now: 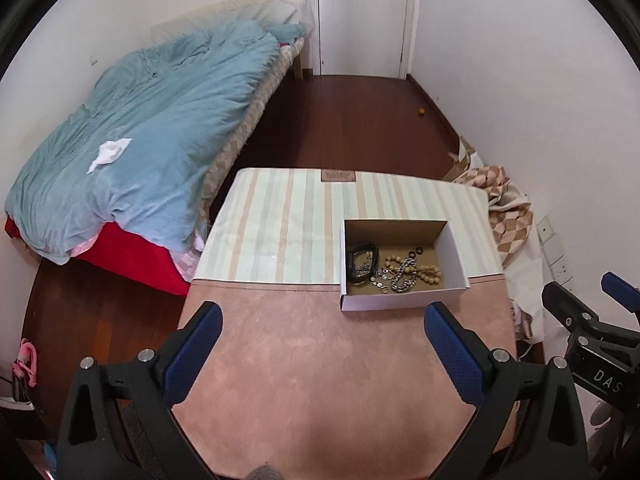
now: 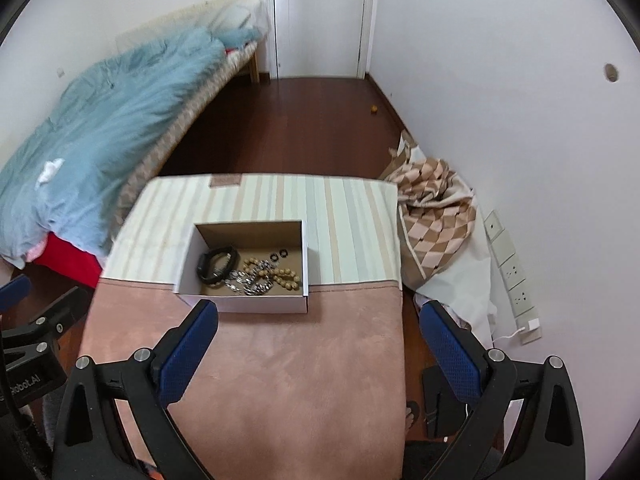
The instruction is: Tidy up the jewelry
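Observation:
An open white cardboard box (image 1: 400, 303) (image 2: 240, 305) sits on a table with a pink and striped cloth (image 1: 320, 360) (image 2: 280, 360). Inside lie a black wristband (image 1: 360, 262) (image 2: 216, 266), silver chains (image 1: 400, 280) (image 2: 252, 284), a wooden bead bracelet (image 1: 424, 270) (image 2: 284, 274) and small dark rings (image 1: 414, 253) (image 2: 279, 255). My left gripper (image 1: 324, 316) is open and empty, held above the pink cloth short of the box. My right gripper (image 2: 320, 316) is open and empty, just right of the box's near side. The right gripper also shows at the left wrist view's right edge (image 1: 592, 304).
A bed with a blue duvet (image 1: 132, 140) (image 2: 92, 120) stands to the left. A chequered cloth (image 1: 508, 208) (image 2: 436, 216) is heaped by the right wall next to wall sockets (image 2: 516, 276). A white door (image 1: 360, 16) is at the far end of the dark wood floor (image 1: 360, 120).

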